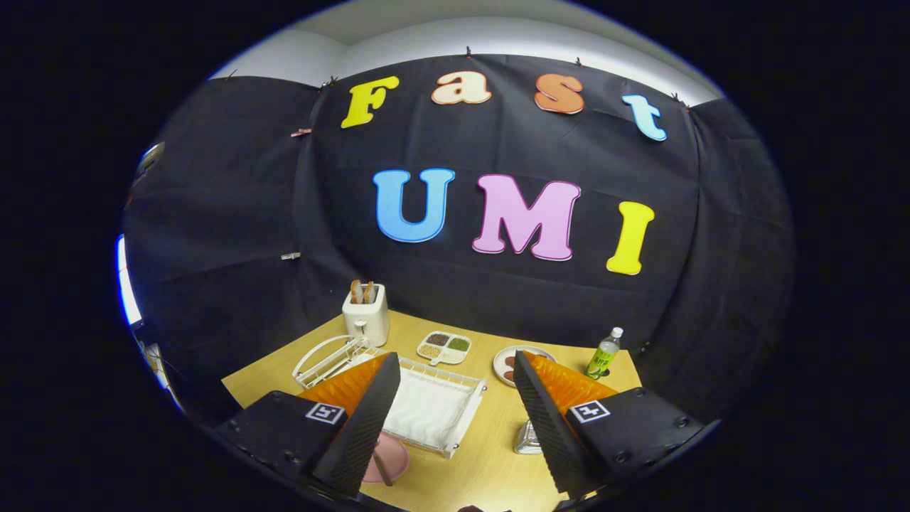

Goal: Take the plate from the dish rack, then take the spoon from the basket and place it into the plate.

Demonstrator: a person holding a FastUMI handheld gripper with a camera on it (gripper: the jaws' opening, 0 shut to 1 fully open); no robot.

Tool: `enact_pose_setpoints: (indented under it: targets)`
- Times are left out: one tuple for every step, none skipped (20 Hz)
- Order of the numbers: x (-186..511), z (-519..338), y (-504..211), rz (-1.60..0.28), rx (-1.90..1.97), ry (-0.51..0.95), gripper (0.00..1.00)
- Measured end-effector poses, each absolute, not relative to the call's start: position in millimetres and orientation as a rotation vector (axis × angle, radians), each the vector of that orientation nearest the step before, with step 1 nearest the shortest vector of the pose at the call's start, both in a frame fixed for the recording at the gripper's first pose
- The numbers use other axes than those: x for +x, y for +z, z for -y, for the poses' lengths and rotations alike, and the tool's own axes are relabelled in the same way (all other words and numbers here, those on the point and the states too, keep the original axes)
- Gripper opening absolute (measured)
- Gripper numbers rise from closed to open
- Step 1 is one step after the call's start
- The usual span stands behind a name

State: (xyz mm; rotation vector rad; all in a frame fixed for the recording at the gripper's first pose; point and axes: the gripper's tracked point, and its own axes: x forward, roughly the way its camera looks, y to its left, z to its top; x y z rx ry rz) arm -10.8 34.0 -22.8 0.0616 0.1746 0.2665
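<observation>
**Item: pink plate.** Lies flat on the wooden table, just off the near corner of the dish rack, partly hidden behind the left finger. Round, shallow, plain, with no chips to be seen. It is out of the rack, so the first step looks done.

**Item: dark slender piece.** Rests across the plate, slanting toward its near rim. Likely the spoon's handle; its bowl is hidden, so I cannot say for certain.

**Item: dish rack.** White wire frame with a white liner, lying beyond and between the fingers. No plate stands in it.

**Item: small silvery container.** Stands on the table against the inner side of the right finger. Possibly the basket; too much is hidden to tell what it holds.

**Item: gripper.** Held well above the table, fingers spread wide, nothing between them.

**Stage, as judged:** if the dark piece is the spoon, the task is at or near its end, and the next move is only to draw clear without knocking the plate. If not, the next move is to swing toward the silvery container, come down over the spoon's handle and close on it, then carry it across to the plate.

**Other stock, far side of the table:** toaster with two slices in it; divided dish of grains; plate of food; green bottle.
</observation>
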Motion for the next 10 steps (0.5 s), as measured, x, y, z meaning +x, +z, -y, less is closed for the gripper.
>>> enact_pose_setpoints:
  targets:
    - [-10.1, -22.4, -17.4, -0.160, 0.061, 0.257, 0.98]
    - [-8.7, -12.2, -15.2, -0.153, 0.064, 0.255, 0.98]
    - [-6.9, -4.8, -15.2, -0.154, 0.067, 0.261, 0.98]
    - [-6.4, 1.1, -16.1, -0.153, 0.066, 0.266, 0.98]
    - [-4.2, 9.0, -17.9, -0.151, 0.055, 0.263, 0.98]
    - [-1.4, 17.5, -21.2, -0.151, 0.041, 0.259, 0.98]
    - [0.6, 24.2, -23.5, -0.150, 0.031, 0.256, 0.98]
    - [0.8, 27.8, -26.5, -0.155, 0.030, 0.258, 0.98]
    - [0.9, 30.4, -28.9, -0.160, 0.035, 0.265, 0.98]
    - [0.8, 34.5, -32.0, -0.164, 0.041, 0.267, 0.98]
